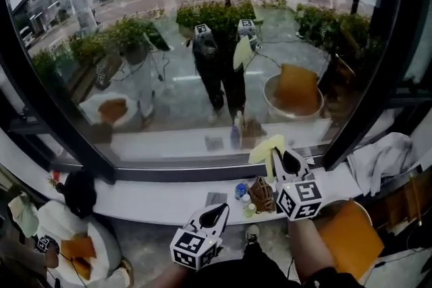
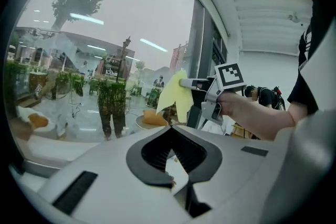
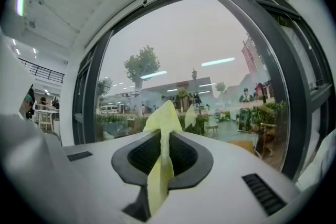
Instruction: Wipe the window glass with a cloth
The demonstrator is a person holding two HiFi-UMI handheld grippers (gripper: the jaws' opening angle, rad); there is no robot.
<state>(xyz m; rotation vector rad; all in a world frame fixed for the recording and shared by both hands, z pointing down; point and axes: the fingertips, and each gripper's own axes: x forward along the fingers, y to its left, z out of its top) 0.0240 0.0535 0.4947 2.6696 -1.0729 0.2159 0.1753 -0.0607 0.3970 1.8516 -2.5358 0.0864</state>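
Observation:
The big window glass [image 1: 202,44] fills the head view and mirrors the room and both grippers. My right gripper [image 1: 283,160] is raised close to the lower pane, just left of the dark mullion [image 1: 364,77], and is shut on a yellow cloth [image 1: 264,148]. In the right gripper view the cloth [image 3: 164,118] sticks up from between the closed jaws [image 3: 161,165], facing the glass [image 3: 199,60]. My left gripper [image 1: 217,212] hangs lower, below the sill, shut with nothing in it. The left gripper view shows the right gripper [image 2: 191,83] and its cloth [image 2: 173,94] ahead.
A white sill [image 1: 169,197] runs under the window, carrying a small blue-capped bottle [image 1: 241,190] and a brown object [image 1: 262,194]. A white rag [image 1: 385,158] lies at the right. Orange-cushioned seats stand at lower right [image 1: 351,239] and lower left [image 1: 74,249].

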